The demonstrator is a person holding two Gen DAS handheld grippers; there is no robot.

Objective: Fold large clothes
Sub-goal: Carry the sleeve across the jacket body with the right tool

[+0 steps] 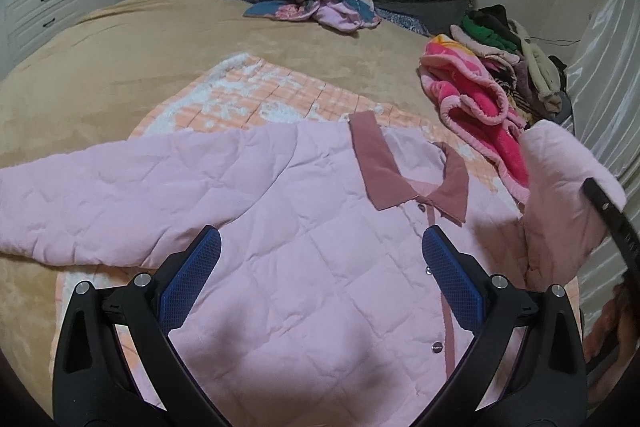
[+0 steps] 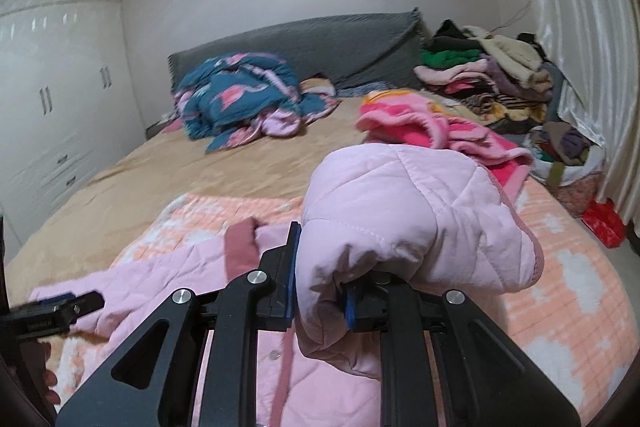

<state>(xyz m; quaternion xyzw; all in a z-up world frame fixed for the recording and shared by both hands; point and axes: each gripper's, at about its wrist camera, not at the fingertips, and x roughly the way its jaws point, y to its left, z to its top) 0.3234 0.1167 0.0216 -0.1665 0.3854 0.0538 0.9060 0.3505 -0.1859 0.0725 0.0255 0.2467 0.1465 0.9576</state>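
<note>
Lying face up on the bed (image 1: 100, 39), on top of a peach-and-white checked blanket (image 1: 240, 99), the pink quilted jacket (image 1: 288, 227) is spread just ahead of and beneath the left hand-held gripper (image 1: 320, 283), whose blue-padded jaws stand wide apart above the chest panel with nothing between them. One sleeve (image 1: 92, 195) stretches out flat to that gripper's left; the dusty-rose collar (image 1: 380, 171) sits just beyond its fingertips. The right hand-held gripper (image 2: 320, 287) is clamped tight on the other sleeve (image 2: 408, 219), which bunches up into a rounded puff directly above and ahead of its jaws, lifted off the bed. The jacket looks padded and soft, likely light for its bulk, with no stiffness of its own: it should slump and balloon wherever it is not supported, as the raised sleeve does. Its shell seems smooth and a little slick, so a shallow pinch on a single layer may slide; biting deep over a seam, a cuff, the collar edge or the snap placket (image 1: 440, 307) probably gives a surer hold. The quilting is thick, so folds will likely spring back unless pressed flat. Nothing about it looks fragile, though the metal snaps could catch. A heap of other clothes (image 2: 492, 75) lies well beyond the right gripper, near the bed's far right side.
</note>
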